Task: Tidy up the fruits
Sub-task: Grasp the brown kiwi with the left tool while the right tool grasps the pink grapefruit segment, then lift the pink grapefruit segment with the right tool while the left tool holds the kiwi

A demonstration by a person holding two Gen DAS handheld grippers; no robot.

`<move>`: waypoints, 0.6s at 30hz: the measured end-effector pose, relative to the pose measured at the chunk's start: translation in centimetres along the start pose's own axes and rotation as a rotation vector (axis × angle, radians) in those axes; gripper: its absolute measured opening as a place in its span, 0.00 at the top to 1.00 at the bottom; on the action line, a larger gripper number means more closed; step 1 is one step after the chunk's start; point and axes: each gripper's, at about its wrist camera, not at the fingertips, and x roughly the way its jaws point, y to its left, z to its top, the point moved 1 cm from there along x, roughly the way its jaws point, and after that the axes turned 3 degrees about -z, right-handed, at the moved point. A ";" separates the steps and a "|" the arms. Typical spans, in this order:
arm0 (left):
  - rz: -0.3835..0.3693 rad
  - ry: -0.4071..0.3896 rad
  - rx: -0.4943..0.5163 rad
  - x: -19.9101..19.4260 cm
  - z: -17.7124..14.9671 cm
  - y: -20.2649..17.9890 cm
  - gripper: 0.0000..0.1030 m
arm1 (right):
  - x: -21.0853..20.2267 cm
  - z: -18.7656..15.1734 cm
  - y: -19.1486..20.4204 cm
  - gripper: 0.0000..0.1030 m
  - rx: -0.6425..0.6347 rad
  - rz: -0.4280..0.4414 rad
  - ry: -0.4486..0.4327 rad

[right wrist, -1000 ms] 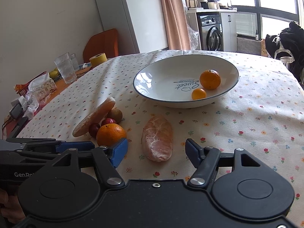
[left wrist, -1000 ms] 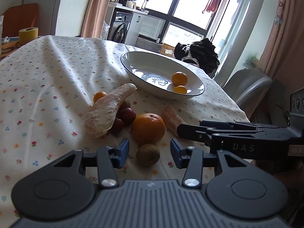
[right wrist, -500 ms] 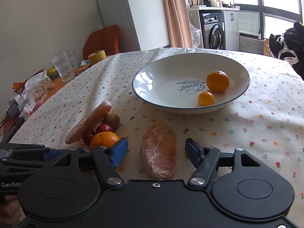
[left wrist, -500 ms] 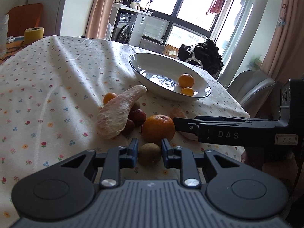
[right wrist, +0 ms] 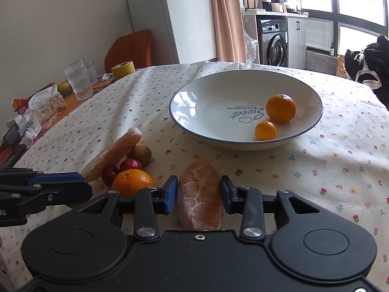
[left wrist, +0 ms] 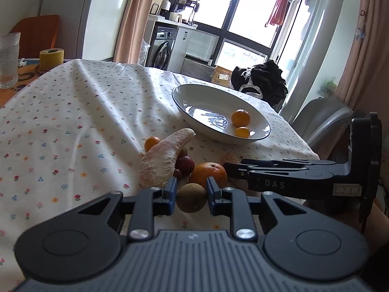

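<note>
You are gripping two fruits at once: your left tongs (left wrist: 190, 193) are pinching the small brown fruit (left wrist: 191, 197) at about 6 o'clock of the fruit cluster, both blue pads touching its sides, while your right tongs (right wrist: 198, 194) are closing around the peeled pomelo segment (right wrist: 199, 194) — the left pad is touching it, and the right pad is just beside it, so I cannot tell whether that grip is firm. Both pieces are resting on the flowered cloth of the desk (right wrist: 340, 165), not yet lifted. The white bowl (right wrist: 184, 121) is sitting at 12 o'clock from both tongs and is already holding an orange (right wrist: 280, 108) and a smaller citrus (right wrist: 265, 130), so the step in hand looks like picking up the next items for that bowl. Next, you are likely needing to lift straight up, clear the rim, and release over the bare side of the bowl at its 9 o'clock. Mind the large orange (left wrist: 210, 174) just beyond the brown fruit and the long pomelo wedge (left wrist: 165, 160) leaning on the red fruits (left wrist: 184, 164) — a sideways drag could be rolling them. The soft segment calls for a gentle squeeze.
</note>
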 end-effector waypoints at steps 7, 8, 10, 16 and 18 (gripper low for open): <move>0.013 -0.023 0.020 -0.9 0.3 -0.5 0.77 | -1.5 -0.4 -0.1 0.68 0.030 0.016 -0.011; 0.015 -0.028 0.022 -1.1 0.3 -0.6 0.77 | -1.7 -0.4 -0.1 0.68 0.032 0.018 -0.016; 0.016 -0.037 0.025 -1.4 0.5 -0.7 0.77 | -2.2 -0.3 -0.2 0.81 0.039 0.032 -0.026; 0.018 -0.062 0.035 -1.9 1.2 -1.1 0.77 | -3.0 0.5 -0.8 1.00 0.061 0.049 -0.038; 0.021 -0.065 0.033 -1.9 1.3 -1.0 0.77 | -2.9 0.5 -0.8 1.00 0.057 0.041 -0.040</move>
